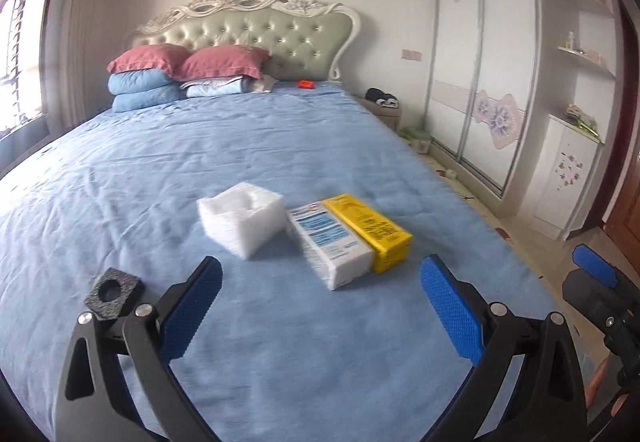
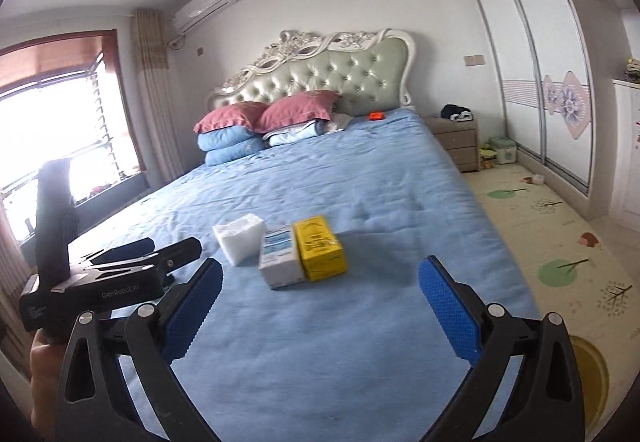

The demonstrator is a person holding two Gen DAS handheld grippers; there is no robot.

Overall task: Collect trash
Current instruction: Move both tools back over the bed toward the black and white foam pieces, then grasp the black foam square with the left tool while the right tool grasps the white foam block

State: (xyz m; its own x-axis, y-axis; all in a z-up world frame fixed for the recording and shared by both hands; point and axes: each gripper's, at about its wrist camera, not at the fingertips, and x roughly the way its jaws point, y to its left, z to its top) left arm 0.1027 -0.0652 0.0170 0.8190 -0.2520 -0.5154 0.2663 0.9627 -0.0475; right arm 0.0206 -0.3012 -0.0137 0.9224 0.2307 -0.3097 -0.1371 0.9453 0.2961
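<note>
Both of your grippers hover spread and empty over the foot of the blue bed, with the trash lying just ahead

Your left gripper (image 1: 320,294) has its blue pads wide apart and holds nothing; your right gripper (image 2: 320,294) is spread the same way, also empty, and sits to the right of the left one. On the blue bedsheet (image 1: 248,145) lie three pieces in a row: a white foam block (image 1: 240,217) on the left, a white-and-blue box (image 1: 330,246) in the middle just beside it, and a yellow box (image 1: 370,230) touching the white-and-blue one on its right side. A small dark grey foam square (image 1: 114,292) with a round hollow lies apart, near your left gripper's left finger. Pink pillows (image 1: 188,61) are stacked at the headboard, and a small orange object (image 1: 306,83) sits far up the bed
</note>
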